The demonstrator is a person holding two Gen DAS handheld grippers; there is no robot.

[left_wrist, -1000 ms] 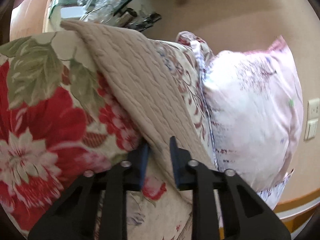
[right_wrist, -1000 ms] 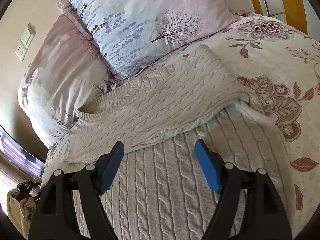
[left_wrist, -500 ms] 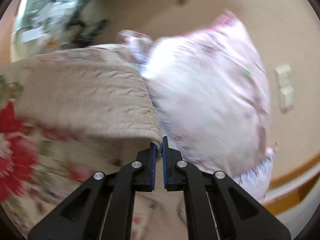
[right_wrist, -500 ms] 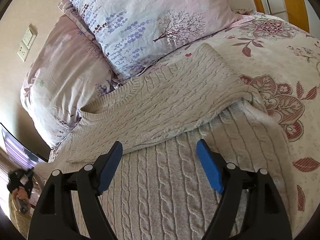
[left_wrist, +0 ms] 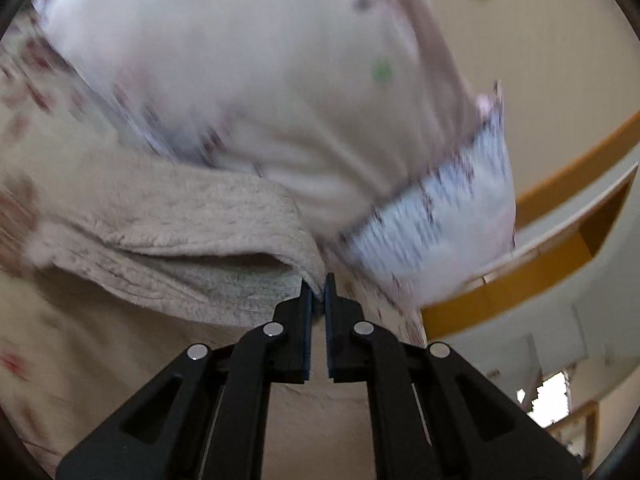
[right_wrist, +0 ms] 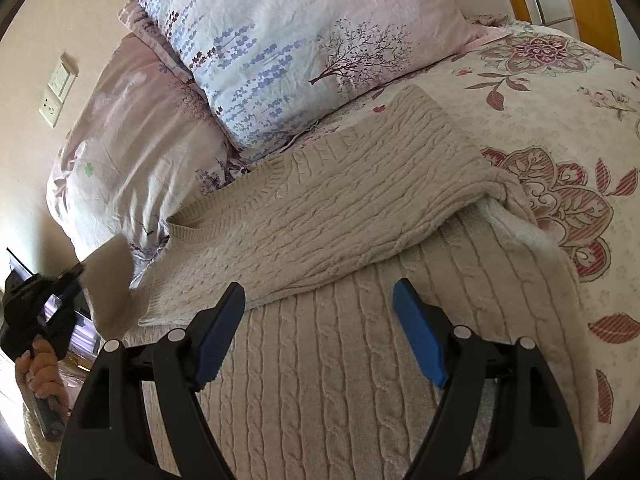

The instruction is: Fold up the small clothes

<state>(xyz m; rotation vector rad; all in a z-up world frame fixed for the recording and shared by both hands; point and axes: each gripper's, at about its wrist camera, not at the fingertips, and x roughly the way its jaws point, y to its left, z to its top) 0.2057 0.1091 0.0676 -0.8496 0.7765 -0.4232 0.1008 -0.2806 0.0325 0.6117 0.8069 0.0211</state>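
Note:
A beige cable-knit sweater (right_wrist: 328,216) lies on a flowered bedspread (right_wrist: 560,120), one sleeve folded across its chest. My left gripper (left_wrist: 319,284) is shut on the edge of the other sleeve (left_wrist: 180,236) and holds it lifted off the bed. The right wrist view shows that gripper (right_wrist: 80,270) at the far left with the raised sleeve (right_wrist: 110,280) hanging from it, a hand (right_wrist: 40,372) on its handle. My right gripper (right_wrist: 320,312) hovers open over the sweater's lower body, nothing between its blue pads (right_wrist: 416,332).
Two pillows lean at the head of the bed, a pale floral one (right_wrist: 304,40) and a pink one (right_wrist: 136,144). A wall switch plate (right_wrist: 58,96) sits on the beige wall. A wooden bed frame (left_wrist: 560,248) and shelf edge show at the right.
My left gripper closed on the sleeve edge, lifted it and swung it fast toward the pillows while rolling. The right gripper stayed still and open.

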